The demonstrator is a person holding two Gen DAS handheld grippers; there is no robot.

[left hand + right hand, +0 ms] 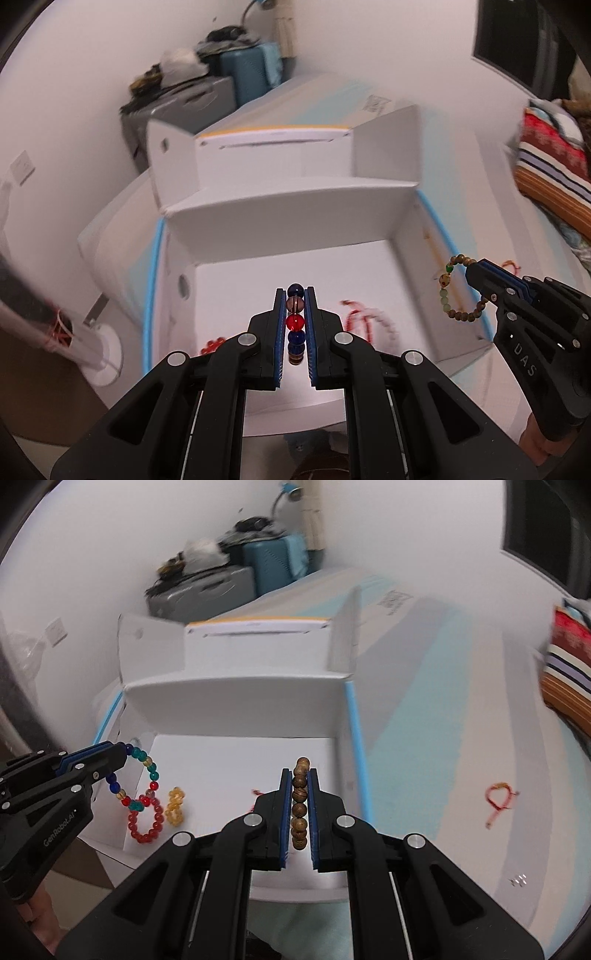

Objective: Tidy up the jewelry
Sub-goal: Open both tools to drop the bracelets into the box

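Observation:
My left gripper (295, 295) is shut on a multicoloured glass-bead bracelet (295, 321) and holds it over the open white box (288, 210); the bracelet hangs as a loop in the right wrist view (142, 775) from the left gripper (123, 751). My right gripper (300, 771) is shut on a brown wooden-bead bracelet (299, 805) above the box's right part; it shows in the left wrist view (454, 291) hanging from the right gripper (471, 267). In the box lie a red bead bracelet (146, 821), an amber bracelet (175, 806) and a red string piece (364, 319).
A red string bracelet (498, 799) lies on the white and light-blue surface right of the box. The box's flaps (345, 635) stand upright at the back. Suitcases (243, 576) stand in the far corner. Striped fabric (565, 672) is at the right edge.

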